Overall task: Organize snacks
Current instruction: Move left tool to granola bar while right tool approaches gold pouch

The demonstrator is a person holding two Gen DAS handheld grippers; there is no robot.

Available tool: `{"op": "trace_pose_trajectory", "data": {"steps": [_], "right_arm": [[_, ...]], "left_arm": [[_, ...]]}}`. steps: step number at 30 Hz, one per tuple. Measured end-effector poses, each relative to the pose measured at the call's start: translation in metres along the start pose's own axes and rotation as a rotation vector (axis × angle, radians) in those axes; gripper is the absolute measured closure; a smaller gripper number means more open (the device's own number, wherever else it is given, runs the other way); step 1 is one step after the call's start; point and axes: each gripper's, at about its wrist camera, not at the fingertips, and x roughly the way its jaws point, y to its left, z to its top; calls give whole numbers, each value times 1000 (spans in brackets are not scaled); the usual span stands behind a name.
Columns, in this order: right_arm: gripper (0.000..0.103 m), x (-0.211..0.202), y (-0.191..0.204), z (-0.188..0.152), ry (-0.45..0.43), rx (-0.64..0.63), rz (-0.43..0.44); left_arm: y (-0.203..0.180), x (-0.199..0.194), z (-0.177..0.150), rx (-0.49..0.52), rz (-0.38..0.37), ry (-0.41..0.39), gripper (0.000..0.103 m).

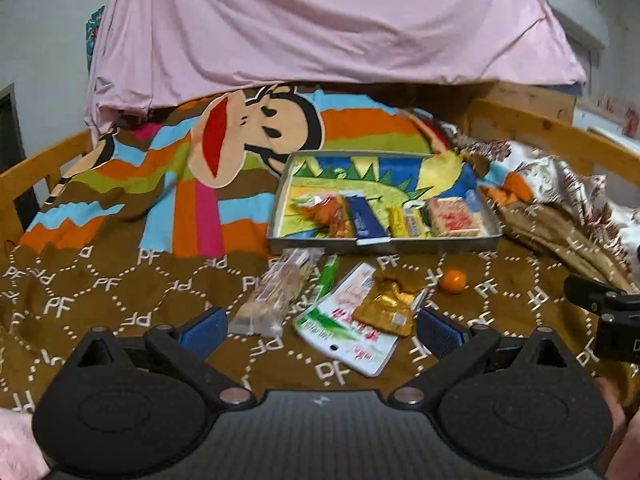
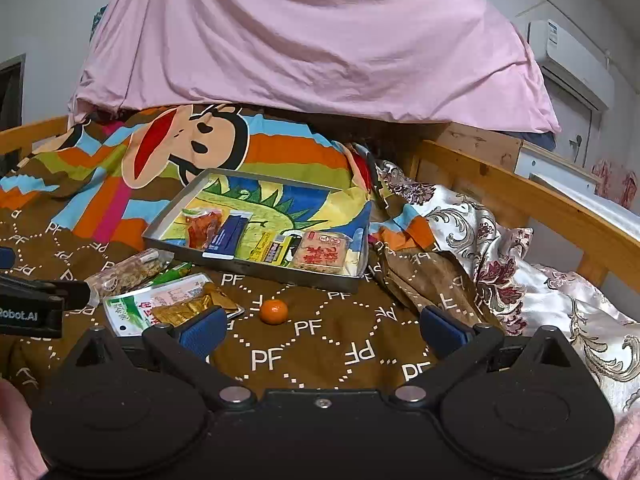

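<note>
A grey metal tray (image 1: 384, 245) (image 2: 280, 276) with a dinosaur picture inside lies on the bed. It holds several snacks: an orange packet (image 1: 326, 212), a blue bar (image 1: 366, 218), yellow sticks and a red-printed cake pack (image 1: 452, 216) (image 2: 324, 256). In front of it lie a clear nut bar pack (image 1: 272, 292) (image 2: 128, 270), a white-green packet (image 1: 348, 320) (image 2: 132, 308), a gold packet (image 1: 386, 306) (image 2: 188, 308) and a small orange (image 1: 453, 280) (image 2: 274, 311). My left gripper (image 1: 322, 328) is open just short of the loose packets. My right gripper (image 2: 322, 330) is open, the orange just beyond its fingers.
The brown "PF" blanket (image 2: 320, 352) covers the bed, with a cartoon monkey print (image 1: 256, 132) behind the tray. Pink cloth (image 1: 320, 20) hangs above. A wooden bed rail (image 2: 540, 204) and floral quilt (image 2: 520, 272) run along the right.
</note>
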Motion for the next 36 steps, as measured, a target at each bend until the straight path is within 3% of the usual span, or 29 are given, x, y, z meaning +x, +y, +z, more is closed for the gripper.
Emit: {"op": "trace_pose_trajectory", "data": {"steps": [9,16,27,32,36], "right_arm": [[1,3,25,1,72,-92,25],[1,3,42,1,94,-158,77],[1,2,67,5,99,-221,173],[1,1,74,6,50,-264,255],[1,12,74,8,27,-300,288]], "left_arm": [[19,-2,-5,-131,98,102,0],[38,-10,-4,-241,173,77,0],[44,-17,10,-260,251,13,0],[49,-6,22,-224,150,84,0],[67,19,27,-284,113,202,0]]}}
